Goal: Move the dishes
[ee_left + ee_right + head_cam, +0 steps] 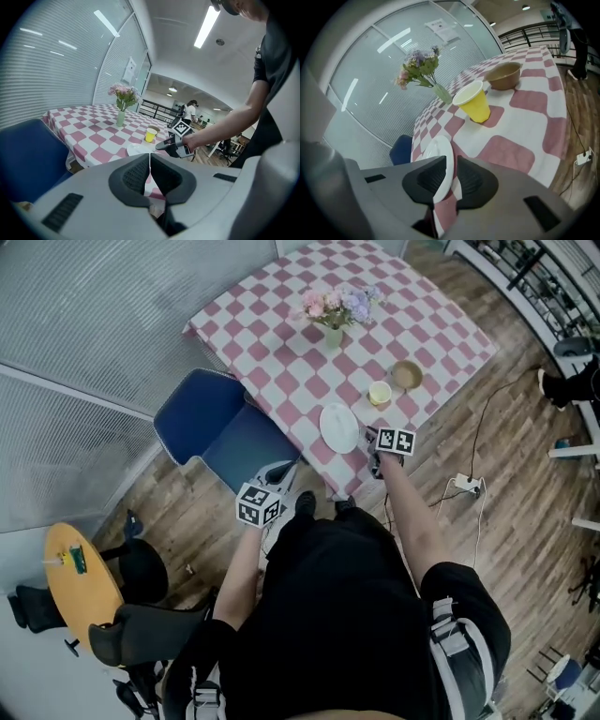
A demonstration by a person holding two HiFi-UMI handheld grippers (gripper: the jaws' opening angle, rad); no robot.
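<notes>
One plate [439, 157] lies rim-first inside the parted right tool [452, 161].

Right hand-held gripper [452, 161] jaws slightly apart, white plate [437, 149] rim between them at the checkered tabletop [520, 124] edge. Yellow cup [474, 104] beyond, brown bowl [504, 76] behind it, flower vase [441, 93] left.

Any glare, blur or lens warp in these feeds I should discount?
Head view: sharp, evenly lit, edges bowed. Left gripper view: heavy fisheye, ceiling light blown out, black corners. Right gripper view: fisheye; near white plate rim soft, light streaks on glass wall.
</notes>
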